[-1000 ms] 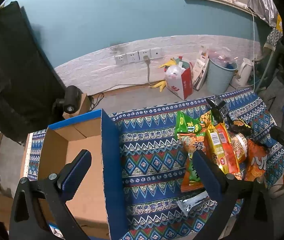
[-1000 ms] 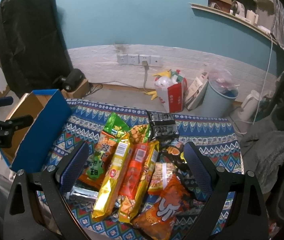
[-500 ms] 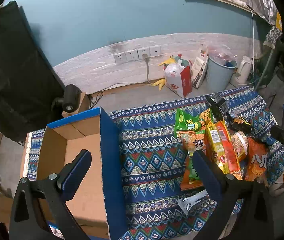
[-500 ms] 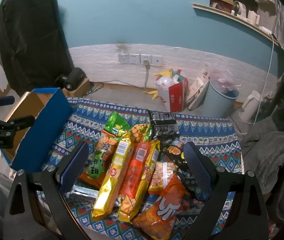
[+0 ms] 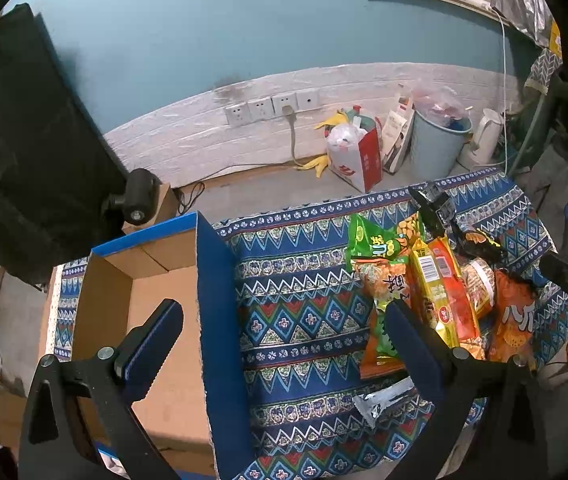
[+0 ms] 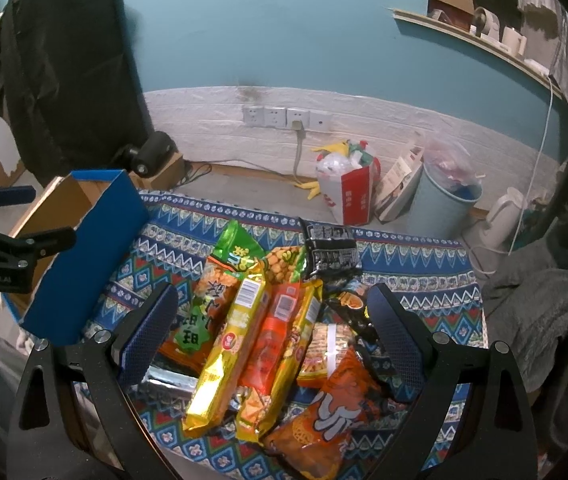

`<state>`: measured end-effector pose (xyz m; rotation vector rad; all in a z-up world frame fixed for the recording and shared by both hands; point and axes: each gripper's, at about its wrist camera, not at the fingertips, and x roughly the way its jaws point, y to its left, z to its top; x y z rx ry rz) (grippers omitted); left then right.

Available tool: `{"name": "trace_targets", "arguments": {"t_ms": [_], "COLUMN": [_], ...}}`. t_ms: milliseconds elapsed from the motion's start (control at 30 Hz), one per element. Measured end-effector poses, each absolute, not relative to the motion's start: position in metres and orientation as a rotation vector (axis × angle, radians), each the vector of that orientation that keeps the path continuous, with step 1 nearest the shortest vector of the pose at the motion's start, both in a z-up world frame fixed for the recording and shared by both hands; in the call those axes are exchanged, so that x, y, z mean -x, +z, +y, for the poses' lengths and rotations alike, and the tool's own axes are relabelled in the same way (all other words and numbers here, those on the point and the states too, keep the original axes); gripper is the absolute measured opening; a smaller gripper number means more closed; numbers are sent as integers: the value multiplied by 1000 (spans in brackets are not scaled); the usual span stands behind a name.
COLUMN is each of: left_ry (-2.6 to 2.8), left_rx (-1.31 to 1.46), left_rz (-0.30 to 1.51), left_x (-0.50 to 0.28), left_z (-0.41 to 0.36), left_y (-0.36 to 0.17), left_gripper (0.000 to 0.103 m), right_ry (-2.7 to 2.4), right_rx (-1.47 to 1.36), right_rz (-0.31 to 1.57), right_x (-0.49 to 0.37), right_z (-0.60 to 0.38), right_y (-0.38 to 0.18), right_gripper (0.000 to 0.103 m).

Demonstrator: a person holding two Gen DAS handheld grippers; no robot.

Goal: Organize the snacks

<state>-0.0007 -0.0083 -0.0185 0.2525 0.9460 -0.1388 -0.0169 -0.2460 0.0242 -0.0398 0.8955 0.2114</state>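
Observation:
A pile of snack packets (image 6: 276,320) lies on a patterned cloth (image 6: 411,280): a long yellow packet (image 6: 230,344), a red one (image 6: 272,340), a green bag (image 6: 236,252), a black packet (image 6: 331,248), an orange bag (image 6: 331,412) and a silver packet (image 6: 168,380). My right gripper (image 6: 272,320) is open and empty, held above the pile. My left gripper (image 5: 280,340) is open and empty, above the right wall of an open blue cardboard box (image 5: 212,304). The pile also shows in the left wrist view (image 5: 423,280), right of the box.
Beyond the cloth's far edge, the floor holds a red-and-white bag (image 6: 347,196), a blue bin (image 6: 443,200) and a white kettle (image 6: 499,216). A black sheet (image 6: 64,80) hangs at the left. Grey fabric (image 6: 543,312) lies to the right.
Both grippers drifted slightly; the views shifted a little, with the box and snacks sliding slightly downward in frame. Both stay open and empty.

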Motion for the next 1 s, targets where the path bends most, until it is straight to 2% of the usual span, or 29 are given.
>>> {"name": "trace_targets", "arguments": {"t_ms": [1000], "left_ry": [-139], "left_rx": [-264], "left_rz": [952], "left_x": [0], "left_z": [-9], "left_y": [-23], "left_gripper": [102], "right_ry": [210], "right_rx": [48], "right_rz": [899], "right_x": [18], "right_z": [-248], "right_y": [22], "right_gripper": [94]}}
